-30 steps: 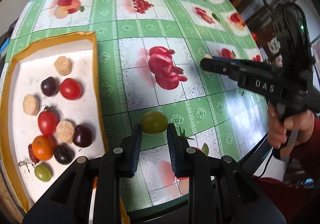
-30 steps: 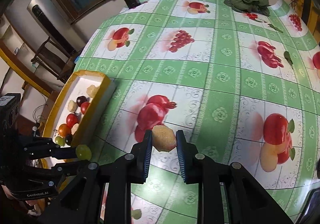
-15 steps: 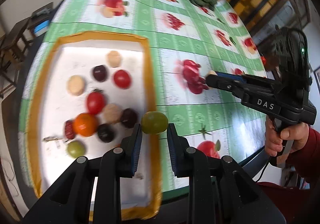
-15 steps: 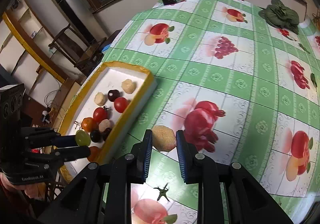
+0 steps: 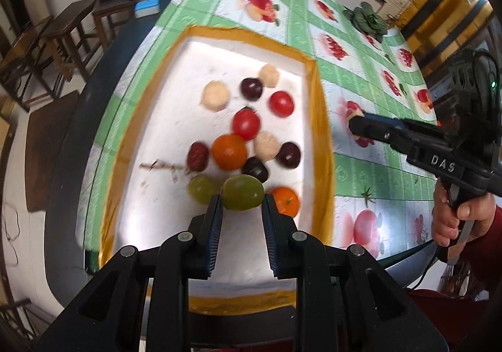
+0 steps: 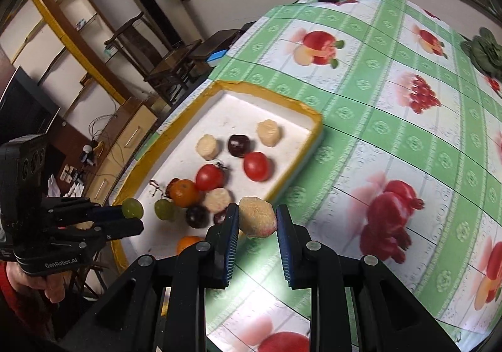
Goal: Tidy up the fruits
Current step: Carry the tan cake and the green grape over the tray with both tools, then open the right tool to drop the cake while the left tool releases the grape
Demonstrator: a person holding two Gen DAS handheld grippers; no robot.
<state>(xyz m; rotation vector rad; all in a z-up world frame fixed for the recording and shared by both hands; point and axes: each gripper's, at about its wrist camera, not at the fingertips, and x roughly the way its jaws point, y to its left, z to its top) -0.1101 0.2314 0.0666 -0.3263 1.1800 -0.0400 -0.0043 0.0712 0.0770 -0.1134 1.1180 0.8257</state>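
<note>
Two grippers: both loaded, one fruit each
Left gripper [image 5: 242, 214]: pinching round green grape [image 5: 242, 192], held above near end of white foam tray with yellow taped rim [image 5: 320, 119]
Right gripper [image 6: 256, 229]: pinching tan rough-skinned peeled fruit [image 6: 257, 222], over green checked fruit-print tablecloth [image 6: 389, 119], just beside tray's right wall
Tray contents: red tomatoes, oranges, dark plums, pale peeled pieces, second green grape [image 5: 202, 189]
</note>
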